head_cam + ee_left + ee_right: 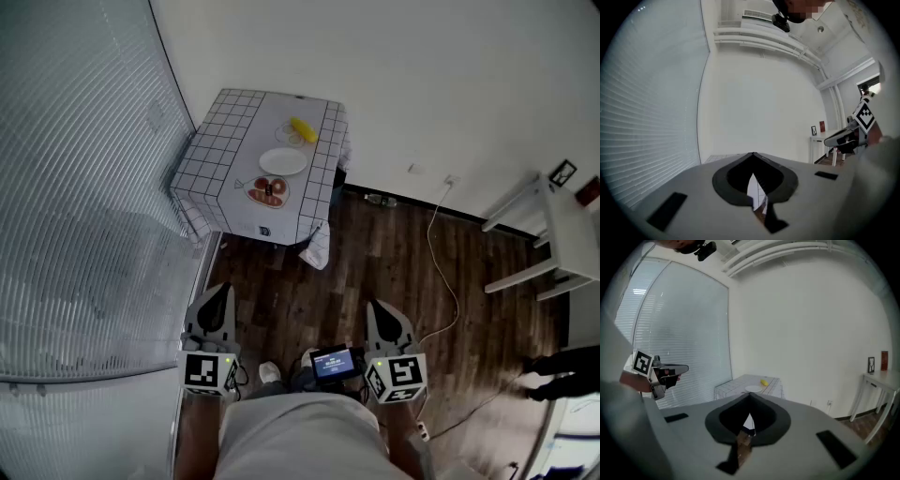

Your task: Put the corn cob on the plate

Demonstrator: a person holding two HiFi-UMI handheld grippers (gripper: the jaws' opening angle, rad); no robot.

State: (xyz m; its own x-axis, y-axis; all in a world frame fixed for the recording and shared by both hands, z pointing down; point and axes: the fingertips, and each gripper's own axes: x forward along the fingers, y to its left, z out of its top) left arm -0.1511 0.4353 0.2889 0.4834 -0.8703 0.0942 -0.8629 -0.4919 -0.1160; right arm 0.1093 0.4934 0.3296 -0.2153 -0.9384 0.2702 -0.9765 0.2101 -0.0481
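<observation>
The yellow corn cob (302, 129) lies at the far end of a small table with a grid-pattern cloth (220, 155), far ahead of me. An empty white plate (282, 161) sits just this side of it, and a plate of red food (268, 192) sits nearer still. In the right gripper view the corn cob (764, 382) and white plate (753, 388) show small in the distance. My left gripper (221, 291) and right gripper (380, 309) are held close to my body over the wooden floor, both shut with nothing in them. The left gripper view faces a white wall.
A curved wall of blinds (75, 187) runs along the left. A white desk (562, 225) stands at the right, and a cable (441, 244) trails over the dark wooden floor. A person's legs (562, 366) show at the far right. A small screen (334, 362) sits at my waist.
</observation>
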